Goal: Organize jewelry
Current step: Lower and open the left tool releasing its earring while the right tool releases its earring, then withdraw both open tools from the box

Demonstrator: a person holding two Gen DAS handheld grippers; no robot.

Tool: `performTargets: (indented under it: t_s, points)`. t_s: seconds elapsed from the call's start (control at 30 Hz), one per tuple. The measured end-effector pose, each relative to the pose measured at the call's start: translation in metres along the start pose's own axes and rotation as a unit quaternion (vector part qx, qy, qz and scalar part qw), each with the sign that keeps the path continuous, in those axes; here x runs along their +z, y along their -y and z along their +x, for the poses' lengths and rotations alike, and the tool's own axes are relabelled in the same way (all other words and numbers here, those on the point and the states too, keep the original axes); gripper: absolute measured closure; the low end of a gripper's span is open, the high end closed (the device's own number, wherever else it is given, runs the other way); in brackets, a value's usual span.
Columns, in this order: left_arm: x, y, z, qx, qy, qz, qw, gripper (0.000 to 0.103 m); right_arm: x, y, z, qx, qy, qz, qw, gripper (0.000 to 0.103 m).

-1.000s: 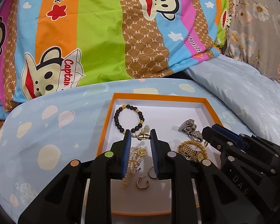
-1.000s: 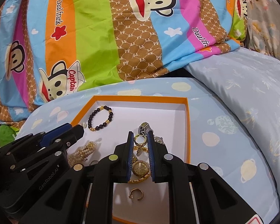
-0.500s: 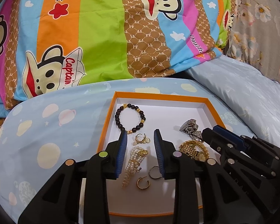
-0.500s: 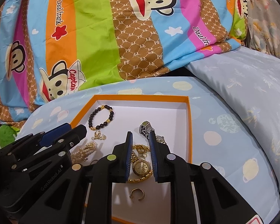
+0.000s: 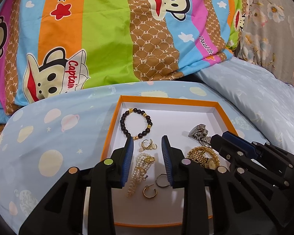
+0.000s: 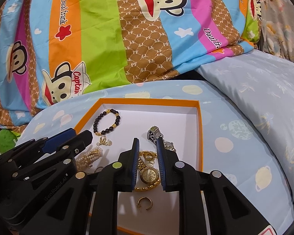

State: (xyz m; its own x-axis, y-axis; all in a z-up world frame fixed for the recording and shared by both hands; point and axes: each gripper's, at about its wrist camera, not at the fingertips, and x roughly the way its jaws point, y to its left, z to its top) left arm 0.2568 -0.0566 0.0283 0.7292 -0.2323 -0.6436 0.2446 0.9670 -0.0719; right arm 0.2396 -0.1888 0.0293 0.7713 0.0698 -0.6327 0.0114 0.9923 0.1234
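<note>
An orange-rimmed white box holds the jewelry. My left gripper hovers open over a small gold-and-pearl earring and a pearl bracelet, touching neither. A black bead bracelet lies behind them, and two hoops lie in front. My right gripper stands over the gold watch, its jaws a narrow gap apart and pressing on nothing. A gold ring earring rests on the watch band. A silver watch lies just beyond.
The box sits on a pale blue planet-print pillow. A bright cartoon quilt rises behind it, and a second pale blue pillow is at the right. Each gripper shows side-on in the other's view.
The left jaws spread, and the pearl earring they held dropped to the box floor. The right jaws eased apart, and their gold earring fell onto the watch. Neither hand moved.
</note>
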Motion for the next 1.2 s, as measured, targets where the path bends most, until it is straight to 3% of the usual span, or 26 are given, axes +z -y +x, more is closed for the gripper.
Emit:
performTargets:
  t_s: [0.8, 1.2]
  points:
    - [-0.003, 0.002, -0.005, 0.014, 0.007, 0.004, 0.9999, 0.075, -0.002, 0.001, -0.009, -0.003, 0.009, 0.005, 1.0, 0.085]
    - [-0.066, -0.004, -0.07, 0.026, 0.002, 0.0, 0.9997, 0.069, -0.067, 0.001, -0.077, -0.017, 0.007, 0.013, 1.0, 0.077]
